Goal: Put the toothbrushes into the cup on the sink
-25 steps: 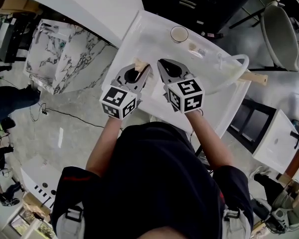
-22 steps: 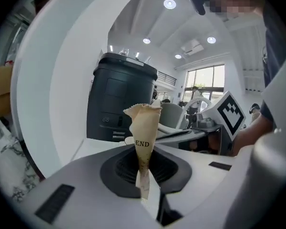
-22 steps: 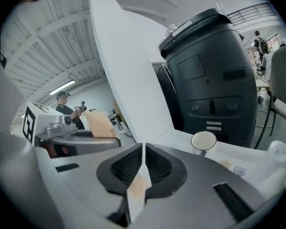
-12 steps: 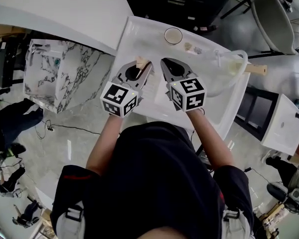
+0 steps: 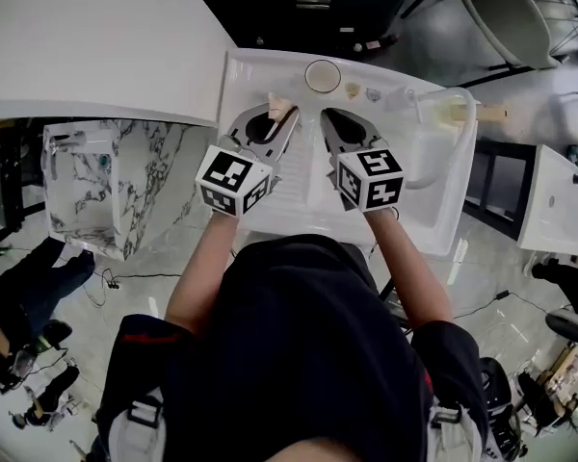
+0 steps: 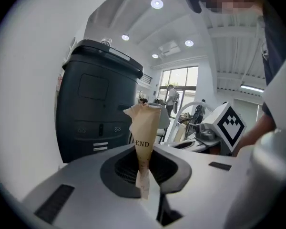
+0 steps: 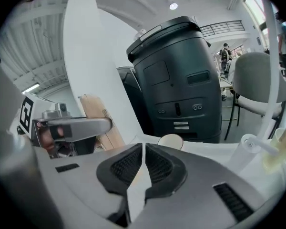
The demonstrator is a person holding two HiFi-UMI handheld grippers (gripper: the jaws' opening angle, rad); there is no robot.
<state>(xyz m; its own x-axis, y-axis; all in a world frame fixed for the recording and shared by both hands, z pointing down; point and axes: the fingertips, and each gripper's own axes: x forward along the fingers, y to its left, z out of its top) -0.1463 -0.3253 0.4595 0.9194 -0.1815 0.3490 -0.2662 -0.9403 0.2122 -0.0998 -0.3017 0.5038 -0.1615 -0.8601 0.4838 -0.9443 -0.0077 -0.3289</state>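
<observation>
The left hand-held gripper [image 6: 144, 168] is pinching a paper-wrapped toothbrush [image 6: 145, 128], a tan packet lettered END that stands up out of the closed pads and tapers toward them. The right hand-held gripper [image 7: 143, 149] has its jaws pressed together with only a thin slit between them and nothing inside. From the head view the two sit side by side above the white sink [image 5: 233, 94], apart from each other, the left one's packet [image 5: 277, 104] pointing toward the sink's back edge. The cup [image 5: 323, 75] stands on that back rim, beyond and between the two sets of jaw tips, near the packet but clear of it; the right gripper view shows its pale round mouth [image 7: 170, 140] just past the jaws. Two small objects [image 5: 362, 91] lie on the rim just right of the cup, and a curved faucet [image 5: 443, 104] rises farther right. Behind the sink looms a dark bin-like unit [image 7: 181, 80]; a white partition [image 5: 77, 37] borders the left, with a marble-patterned block [image 5: 96, 181] below it.
</observation>
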